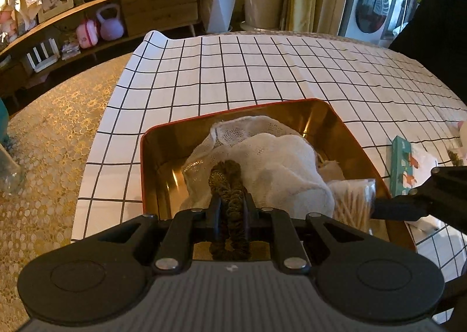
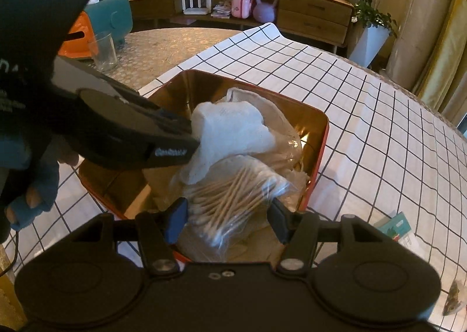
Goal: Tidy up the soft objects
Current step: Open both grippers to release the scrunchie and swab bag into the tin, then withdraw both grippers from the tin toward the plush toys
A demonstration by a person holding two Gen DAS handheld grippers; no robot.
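A red tin with a gold inside (image 1: 163, 151) sits on the grid-patterned tablecloth; it also shows in the right wrist view (image 2: 318, 139). It holds white gauze cloth (image 1: 280, 162) (image 2: 233, 127) and a clear bag of cotton swabs (image 1: 353, 200) (image 2: 230, 195). My left gripper (image 1: 231, 203) is shut on a brown-gold knitted hair tie (image 1: 226, 177) and holds it over the gauze in the tin. My right gripper (image 2: 227, 215) is open, its fingers on either side of the swab bag at the tin's near edge.
A teal patterned box (image 1: 404, 168) lies right of the tin on paper. A drinking glass (image 2: 103, 50) and teal and orange items stand on the lace-covered table to the left. A wooden sideboard (image 2: 312, 14) lines the back wall.
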